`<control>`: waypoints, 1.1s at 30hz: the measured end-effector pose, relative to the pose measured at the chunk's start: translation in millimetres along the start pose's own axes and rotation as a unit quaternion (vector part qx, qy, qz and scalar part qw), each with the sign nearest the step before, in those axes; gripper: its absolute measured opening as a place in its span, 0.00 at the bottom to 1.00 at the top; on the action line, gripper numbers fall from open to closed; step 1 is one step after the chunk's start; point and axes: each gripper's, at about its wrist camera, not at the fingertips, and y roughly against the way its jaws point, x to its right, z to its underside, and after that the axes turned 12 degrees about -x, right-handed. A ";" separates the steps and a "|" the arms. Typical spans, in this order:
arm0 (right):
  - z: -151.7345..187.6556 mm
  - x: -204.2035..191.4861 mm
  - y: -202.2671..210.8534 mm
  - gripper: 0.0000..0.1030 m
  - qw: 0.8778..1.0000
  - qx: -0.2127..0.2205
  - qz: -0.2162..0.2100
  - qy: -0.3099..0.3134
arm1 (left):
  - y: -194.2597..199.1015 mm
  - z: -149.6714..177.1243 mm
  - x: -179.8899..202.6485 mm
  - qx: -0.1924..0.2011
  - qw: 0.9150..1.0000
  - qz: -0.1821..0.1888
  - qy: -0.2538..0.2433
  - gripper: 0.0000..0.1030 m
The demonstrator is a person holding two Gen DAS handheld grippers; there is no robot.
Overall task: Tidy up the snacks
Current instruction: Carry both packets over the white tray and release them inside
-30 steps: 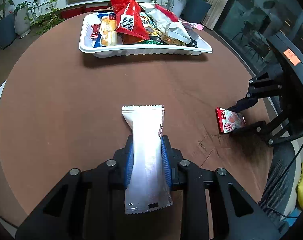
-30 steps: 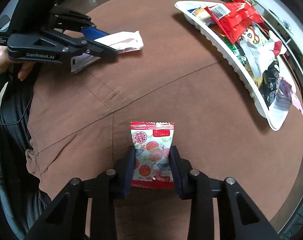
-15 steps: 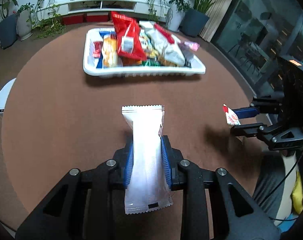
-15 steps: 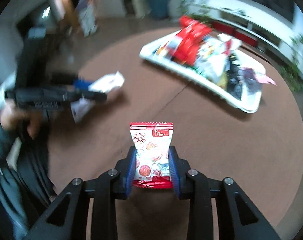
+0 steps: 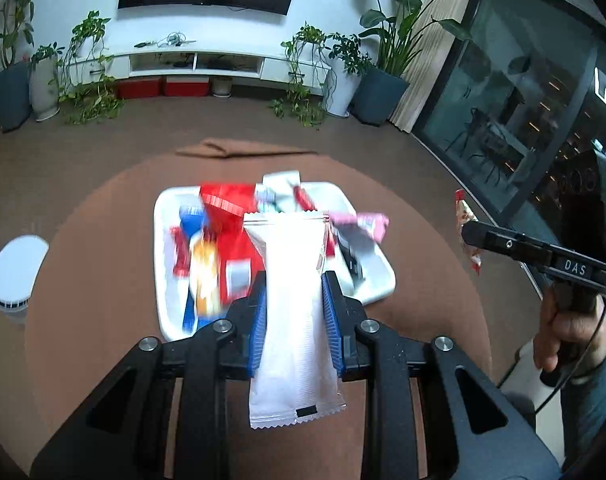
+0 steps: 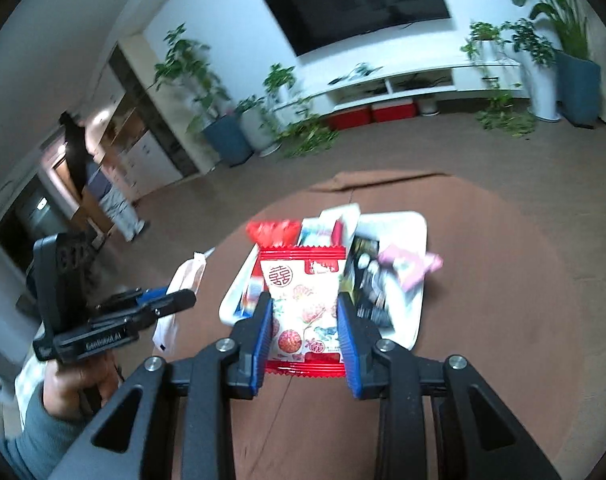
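Note:
My left gripper (image 5: 294, 292) is shut on a long white snack packet (image 5: 293, 304), held up in the air over the round brown table (image 5: 103, 280). My right gripper (image 6: 303, 312) is shut on a red-and-white candy packet (image 6: 301, 308) with fruit pictures. Both are raised and point down toward the white tray (image 5: 165, 240) heaped with several snack bags. In the left wrist view the right gripper (image 5: 475, 236) shows at the right with its packet (image 5: 465, 216). In the right wrist view the left gripper (image 6: 175, 300) shows at the left with the white packet (image 6: 183, 280).
A red bag (image 5: 227, 216), a pink packet (image 5: 363, 222) and a black packet (image 6: 367, 280) lie in the tray (image 6: 415, 240). A white round object (image 5: 17, 268) sits beyond the table's left edge. Potted plants (image 5: 383, 80) and a low white shelf (image 5: 195, 64) line the far wall. A person (image 6: 103, 184) stands far left.
Both grippers have risen off the table with their packets and swung toward the tray. The right gripper has rolled upright. The room's far wall has come into view.

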 end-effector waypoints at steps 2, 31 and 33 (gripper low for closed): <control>-14.8 4.2 -10.0 0.33 1.000 -0.004 0.009 -0.016 | -9.6 -20.1 -2.4 0.000 1.000 0.003 0.008 0.23; -58.7 29.7 -125.3 0.33 0.988 -0.097 0.112 -0.033 | -172.6 -93.8 -19.8 -0.056 0.998 -0.022 0.011 0.23; -56.8 29.6 -130.7 0.34 0.988 -0.103 0.115 -0.031 | -180.6 -93.7 -21.0 -0.055 0.998 -0.023 0.007 0.23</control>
